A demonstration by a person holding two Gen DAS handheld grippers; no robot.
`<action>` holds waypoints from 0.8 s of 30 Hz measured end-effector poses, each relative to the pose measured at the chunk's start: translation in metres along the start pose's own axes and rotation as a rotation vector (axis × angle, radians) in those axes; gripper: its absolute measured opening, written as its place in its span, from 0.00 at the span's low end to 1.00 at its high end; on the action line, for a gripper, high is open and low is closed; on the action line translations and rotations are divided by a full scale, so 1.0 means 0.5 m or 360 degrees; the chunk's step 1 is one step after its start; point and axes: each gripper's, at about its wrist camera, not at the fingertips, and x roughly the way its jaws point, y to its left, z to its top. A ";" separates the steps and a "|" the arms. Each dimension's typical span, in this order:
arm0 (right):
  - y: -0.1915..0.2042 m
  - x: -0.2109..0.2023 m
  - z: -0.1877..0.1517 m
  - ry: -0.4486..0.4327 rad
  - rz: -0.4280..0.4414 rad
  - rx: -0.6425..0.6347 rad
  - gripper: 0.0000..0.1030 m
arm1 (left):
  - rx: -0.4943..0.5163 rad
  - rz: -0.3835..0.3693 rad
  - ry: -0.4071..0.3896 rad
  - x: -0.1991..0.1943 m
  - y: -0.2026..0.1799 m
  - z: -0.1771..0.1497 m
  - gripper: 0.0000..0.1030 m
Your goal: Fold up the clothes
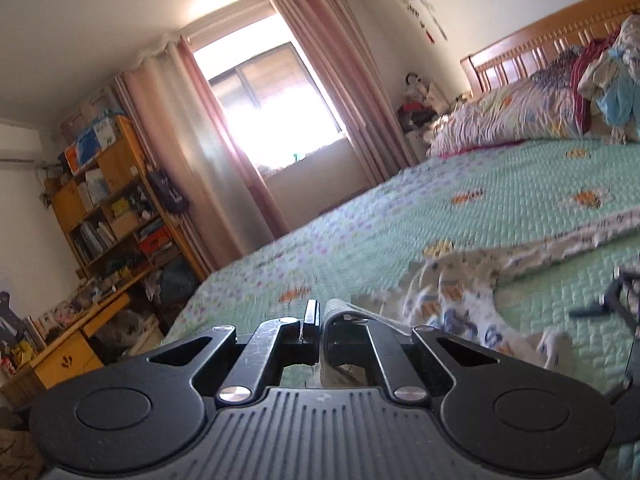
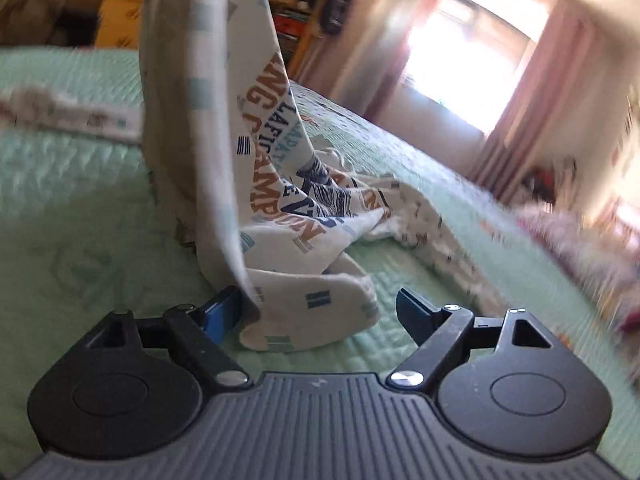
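A white garment printed with brown and blue lettering rises in a tall fold from the green quilted bed cover and leaves the top of the right wrist view. My left gripper is shut on an edge of it; cloth shows over and below the closed fingers, and the rest trails down to the bed at the right. My right gripper is open just above the cover. The garment's lower corner lies between its fingers, close to the blue-padded left finger, and the pads do not press on it.
A strip of patterned cloth lies across the bed beyond the garment. A bunched quilt and a heap of clothes sit by the wooden headboard. A cluttered shelf and desk stand past the bed's far edge, beside the curtained window.
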 end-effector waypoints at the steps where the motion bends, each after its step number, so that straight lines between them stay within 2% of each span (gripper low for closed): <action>1: -0.002 -0.002 0.001 -0.0017 -0.0005 -0.0045 0.79 | -0.0010 -0.0002 0.0022 0.002 0.001 -0.013 0.04; 3: -0.008 -0.003 0.006 -0.0039 -0.0016 -0.0123 0.64 | -0.0026 -0.0011 0.0078 0.009 -0.002 -0.039 0.04; 4: -0.014 0.001 0.007 -0.0029 -0.0016 -0.0148 0.53 | -0.0032 -0.0015 0.0099 0.011 -0.001 -0.049 0.04; 5: -0.018 0.005 0.009 -0.0016 -0.0018 -0.0160 0.48 | -0.0038 -0.0015 0.0112 0.012 0.001 -0.057 0.04; 6: -0.022 0.009 0.010 -0.0003 -0.0022 -0.0169 0.47 | -0.0044 -0.0012 0.0110 0.010 0.005 -0.058 0.04; 9: -0.034 -0.001 0.017 0.0000 0.0041 -0.0046 0.48 | -0.0065 0.0006 0.0081 0.002 0.019 -0.049 0.04; 11: -0.020 -0.020 0.017 -0.0025 0.0069 0.0013 0.60 | -0.0082 0.0014 0.0050 -0.003 0.031 -0.038 0.04; 15: 0.017 -0.049 0.026 -0.0062 0.0117 0.0101 0.62 | -0.0068 -0.0010 -0.0003 -0.013 0.030 -0.006 0.04; 17: 0.041 -0.057 0.038 -0.0108 0.0177 0.0105 0.67 | -0.0055 -0.0022 -0.0035 -0.018 0.025 0.008 0.04; 20: 0.067 -0.041 0.056 -0.0132 0.0139 0.0036 0.71 | -0.0049 -0.0021 -0.0078 -0.023 0.023 0.028 0.04; 24: 0.032 0.003 0.052 -0.0040 0.0053 0.0103 0.70 | -0.0044 0.0006 -0.0103 -0.027 0.036 0.040 0.04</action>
